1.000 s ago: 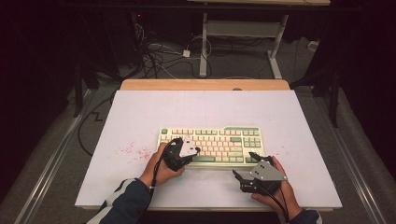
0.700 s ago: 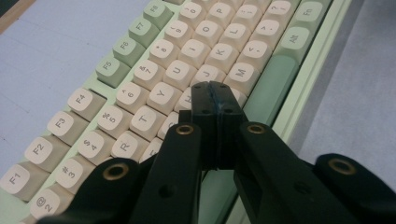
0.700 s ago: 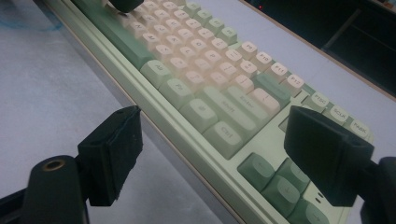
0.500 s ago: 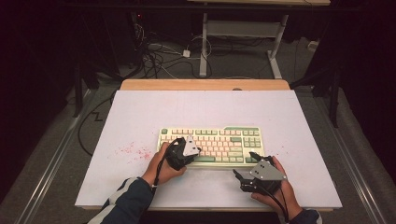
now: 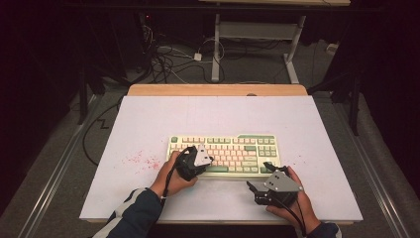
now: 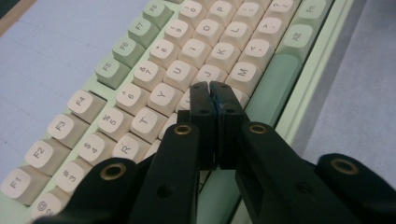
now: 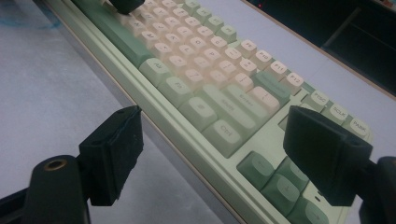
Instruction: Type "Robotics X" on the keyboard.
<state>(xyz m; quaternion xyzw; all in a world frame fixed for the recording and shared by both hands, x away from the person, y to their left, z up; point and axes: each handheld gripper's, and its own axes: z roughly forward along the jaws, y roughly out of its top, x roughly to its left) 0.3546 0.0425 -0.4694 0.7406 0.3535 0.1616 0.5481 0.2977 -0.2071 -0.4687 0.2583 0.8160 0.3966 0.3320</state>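
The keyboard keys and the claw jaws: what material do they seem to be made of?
The keys look like matte moulded plastic, cream and green, with printed legends and soft highlights. The left claw has black jaws, probably hard plastic, with brass-coloured rivets; their dull sheen suggests this, but metal cannot be excluded.

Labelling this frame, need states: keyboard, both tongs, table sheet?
Cream and green mechanical keyboard: flat on the sheet, keycaps on.
Left black tongs: shut, tips over the H/N keys; contact unclear.
Right black tongs: open, empty, near the keyboard's right end.
White table sheet: flat, red specks left of the keyboard.
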